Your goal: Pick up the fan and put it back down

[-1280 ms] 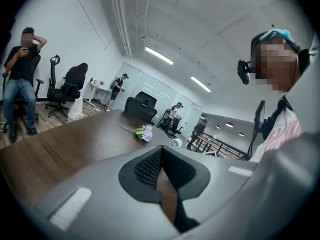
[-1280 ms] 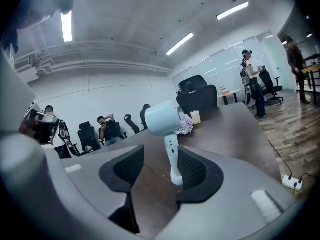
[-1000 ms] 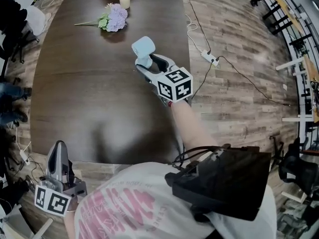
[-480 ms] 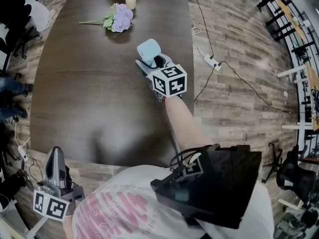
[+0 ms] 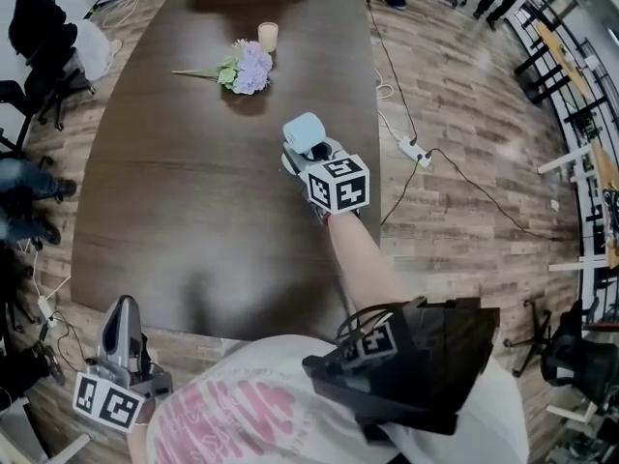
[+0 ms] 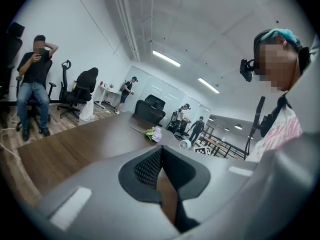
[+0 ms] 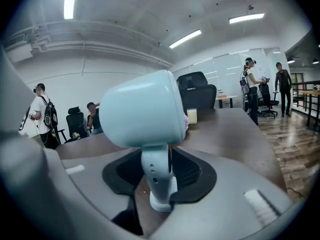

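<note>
Right gripper view: pale blue fan (image 7: 142, 111); rounded head on slim stem.

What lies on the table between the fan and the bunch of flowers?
Nothing. In the head view, the stretch of table between the fan and the flowers is bare dark wood; the candle stands beyond the flowers.

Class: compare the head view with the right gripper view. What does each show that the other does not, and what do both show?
Head view only: the left tongs beyond the near edge of the dark wooden table, and a white power strip on the floor. Right gripper view only: the right tongs, whose jaws have just been closing, pressing the stem of the pale blue desk fan. Both: fan, table, cream candle.
</note>
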{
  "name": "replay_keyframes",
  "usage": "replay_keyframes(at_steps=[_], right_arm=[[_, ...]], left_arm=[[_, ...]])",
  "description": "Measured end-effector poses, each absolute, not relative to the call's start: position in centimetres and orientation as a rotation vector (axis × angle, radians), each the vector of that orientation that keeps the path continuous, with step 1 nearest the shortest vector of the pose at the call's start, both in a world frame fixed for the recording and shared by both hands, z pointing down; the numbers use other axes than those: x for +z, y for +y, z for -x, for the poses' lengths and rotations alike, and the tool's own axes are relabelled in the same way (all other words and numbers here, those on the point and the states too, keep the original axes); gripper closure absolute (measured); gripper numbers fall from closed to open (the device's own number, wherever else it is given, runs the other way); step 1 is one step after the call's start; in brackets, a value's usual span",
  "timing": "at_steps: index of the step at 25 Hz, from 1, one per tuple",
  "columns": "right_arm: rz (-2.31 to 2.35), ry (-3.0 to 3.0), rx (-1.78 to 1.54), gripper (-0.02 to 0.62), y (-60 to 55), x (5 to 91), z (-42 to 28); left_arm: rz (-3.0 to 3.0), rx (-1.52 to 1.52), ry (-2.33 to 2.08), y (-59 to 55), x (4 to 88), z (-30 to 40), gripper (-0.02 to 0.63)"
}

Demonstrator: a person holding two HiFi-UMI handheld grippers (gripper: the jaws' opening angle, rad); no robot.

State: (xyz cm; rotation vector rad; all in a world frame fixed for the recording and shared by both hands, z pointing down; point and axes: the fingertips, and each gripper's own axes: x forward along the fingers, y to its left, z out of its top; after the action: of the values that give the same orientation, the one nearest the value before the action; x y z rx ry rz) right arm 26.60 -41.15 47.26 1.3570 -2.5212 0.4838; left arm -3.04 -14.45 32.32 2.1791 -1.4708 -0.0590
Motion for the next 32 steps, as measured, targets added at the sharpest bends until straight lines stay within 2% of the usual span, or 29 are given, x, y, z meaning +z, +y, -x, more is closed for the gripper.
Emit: replay_keyframes(at_steps=[20, 32], right_arm=[[-1.565, -2.584, 0.254, 0.448, -30.3, 31.3, -29.4], [-1.707, -2.689, 0.251, 0.448, -20.2, 25.0, -25.7]], left_arm=[[-2.46, -0.194, -0.997, -19.3, 28.1, -1.5, 0.586], [-2.552, -0.204, -0.708, -18.7, 27.2, -2.4, 0.586]])
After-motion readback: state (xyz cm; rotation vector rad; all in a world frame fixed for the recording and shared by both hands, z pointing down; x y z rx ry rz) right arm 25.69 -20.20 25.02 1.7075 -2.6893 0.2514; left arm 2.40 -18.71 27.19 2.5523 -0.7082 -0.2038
